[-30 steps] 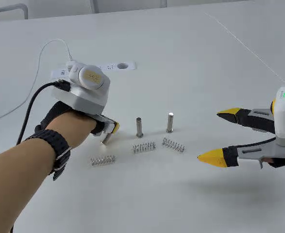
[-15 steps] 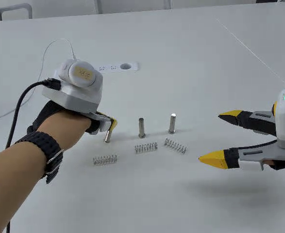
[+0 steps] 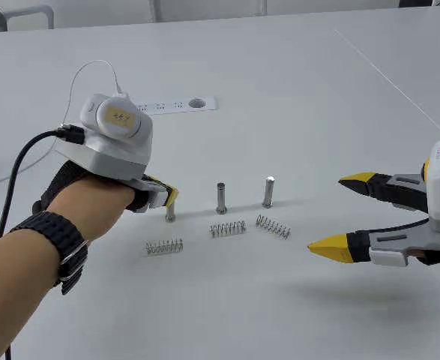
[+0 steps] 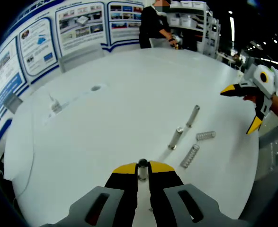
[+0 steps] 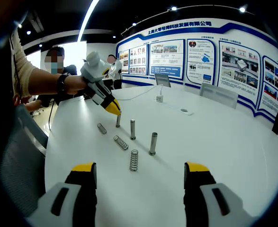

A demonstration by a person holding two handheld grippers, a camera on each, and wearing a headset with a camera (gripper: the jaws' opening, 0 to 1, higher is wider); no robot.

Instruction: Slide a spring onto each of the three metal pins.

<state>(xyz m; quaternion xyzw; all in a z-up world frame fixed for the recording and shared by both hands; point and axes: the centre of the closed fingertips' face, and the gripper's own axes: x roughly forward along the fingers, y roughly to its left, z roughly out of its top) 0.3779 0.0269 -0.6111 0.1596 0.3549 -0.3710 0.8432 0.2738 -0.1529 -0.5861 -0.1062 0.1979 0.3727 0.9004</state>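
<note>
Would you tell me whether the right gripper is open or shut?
Open. The right gripper has its yellow-tipped jaws spread wide apart, with nothing held between them.

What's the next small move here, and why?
Probably lower the open right gripper to the nearest spring and pinch it. The left gripper is shut on the leftmost pin, which stands on the table, and no spring is on a pin yet.

3 upright pins (image 3: 221, 198), 3 springs (image 3: 228, 228) lying alongside
</note>
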